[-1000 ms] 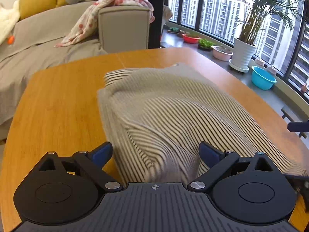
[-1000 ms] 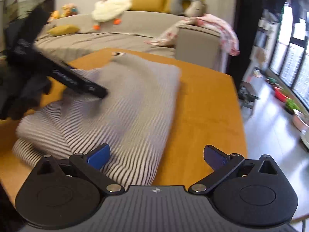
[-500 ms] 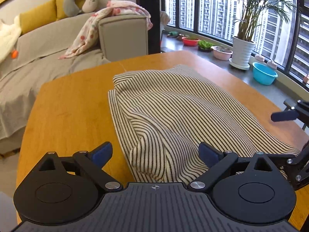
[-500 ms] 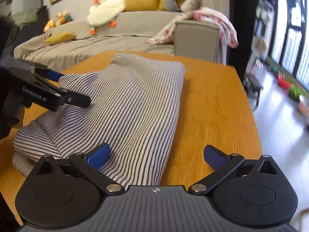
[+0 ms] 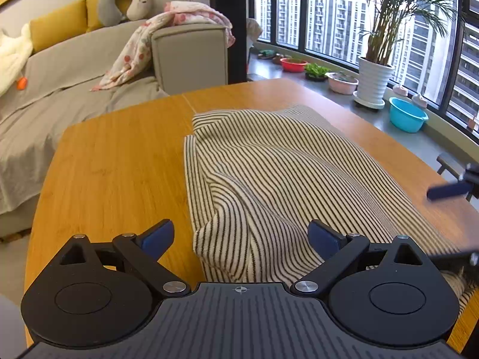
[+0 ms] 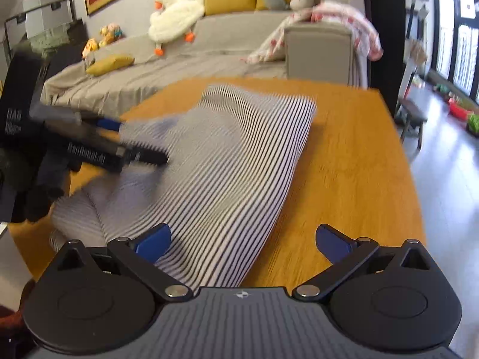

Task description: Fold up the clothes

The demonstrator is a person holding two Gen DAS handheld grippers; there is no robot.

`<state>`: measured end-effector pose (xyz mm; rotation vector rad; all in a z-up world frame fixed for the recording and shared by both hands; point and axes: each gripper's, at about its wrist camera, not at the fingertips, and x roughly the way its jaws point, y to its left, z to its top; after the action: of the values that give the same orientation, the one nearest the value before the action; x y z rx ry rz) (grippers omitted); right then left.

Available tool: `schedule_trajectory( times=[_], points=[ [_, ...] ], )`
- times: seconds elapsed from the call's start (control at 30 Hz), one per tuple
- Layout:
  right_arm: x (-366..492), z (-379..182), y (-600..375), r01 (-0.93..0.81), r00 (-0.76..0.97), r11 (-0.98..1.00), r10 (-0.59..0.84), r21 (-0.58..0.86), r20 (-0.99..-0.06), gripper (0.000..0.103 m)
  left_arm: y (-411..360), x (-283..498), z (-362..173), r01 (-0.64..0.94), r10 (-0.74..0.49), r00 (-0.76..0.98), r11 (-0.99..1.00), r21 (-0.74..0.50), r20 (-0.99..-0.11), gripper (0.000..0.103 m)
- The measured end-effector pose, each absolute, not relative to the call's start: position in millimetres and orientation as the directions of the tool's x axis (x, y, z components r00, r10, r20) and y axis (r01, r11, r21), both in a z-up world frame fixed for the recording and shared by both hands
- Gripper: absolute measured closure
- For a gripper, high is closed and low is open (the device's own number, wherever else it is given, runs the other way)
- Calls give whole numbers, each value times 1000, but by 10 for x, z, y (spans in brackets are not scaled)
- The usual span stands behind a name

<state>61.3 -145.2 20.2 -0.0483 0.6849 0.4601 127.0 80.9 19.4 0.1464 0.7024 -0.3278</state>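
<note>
The cream-and-black striped knit garment (image 5: 287, 179) lies folded on the orange-brown wooden surface (image 5: 113, 173), filling its middle and the side toward the windows. Its near edge runs under the black body of each tool, so how far it reaches toward the person is hidden in both views. In the right wrist view the stripes are smeared by motion blur, and the folds near the left edge of the cloth are hard to separate there. In the left wrist view a rumpled corner of the cloth bunches up between the blue pads, with a flap of fabric folded over it.

The left tool (image 5: 241, 236) points across the surface toward the grey sofa (image 5: 89, 68), low over the near corner of the garment; its blue-padded fingers stand wide apart with nothing clamped. From the right wrist view the same tool (image 6: 140, 140) enters from the left as a blurred dark shape over the cloth, and whether it touches the fabric cannot be told. The gloved hand behind it is mostly cut off by the frame edge.

The right tool (image 6: 242, 240) hovers over the garment's (image 6: 227, 161) other near edge, its fingers likewise spread, one pad above stripes, the other above bare wood (image 6: 353, 155). In the left wrist view only one blurred blue fingertip (image 5: 446, 190) shows at the right edge.
</note>
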Motion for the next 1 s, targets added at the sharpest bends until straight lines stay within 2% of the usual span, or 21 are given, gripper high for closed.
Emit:
schedule_trajectory(
  times=[0.1, 0.3, 0.47, 0.6, 0.7, 0.8, 0.87, 0.9, 1.0],
  points=[
    [653, 271, -1458, -418, 702, 901, 400, 115, -589, 0, 838, 1246, 201, 338, -244, 717, 941, 20, -653, 4],
    [600, 79, -1280, -461, 685, 886, 383, 37, -620, 0, 877, 1067, 165, 354, -245, 706, 935, 31, -665, 4],
    [691, 50, -1362, -432, 643, 892, 408, 133, -647, 0, 915, 833, 157, 362, -234, 717, 930, 64, -656, 3],
    [687, 82, -1356, -424, 638, 898, 390, 120, -665, 0, 931, 655, 227, 385, -247, 718, 920, 75, -651, 3],
    [546, 225, -1323, -455, 708, 890, 375, 19, -598, 0, 916, 511, 208, 404, -235, 718, 907, 117, -656, 3],
    [367, 373, -1256, -498, 762, 864, 397, -71, -511, 0, 930, 439, 196, 412, -248, 704, 906, 98, -666, 3],
    [302, 378, -1176, -554, 736, 825, 424, -111, -527, 5, 923, 395, 181, 446, -287, 673, 892, 65, -681, 3],
    [277, 358, -1115, -585, 716, 799, 429, -138, -552, 16, 921, 367, 181, 460, -300, 664, 886, 58, -685, 3],
    [191, 293, -1034, -633, 690, 748, 429, -199, -583, 33, 992, 302, 228, 461, -308, 665, 886, 50, -681, 3]
  ],
)
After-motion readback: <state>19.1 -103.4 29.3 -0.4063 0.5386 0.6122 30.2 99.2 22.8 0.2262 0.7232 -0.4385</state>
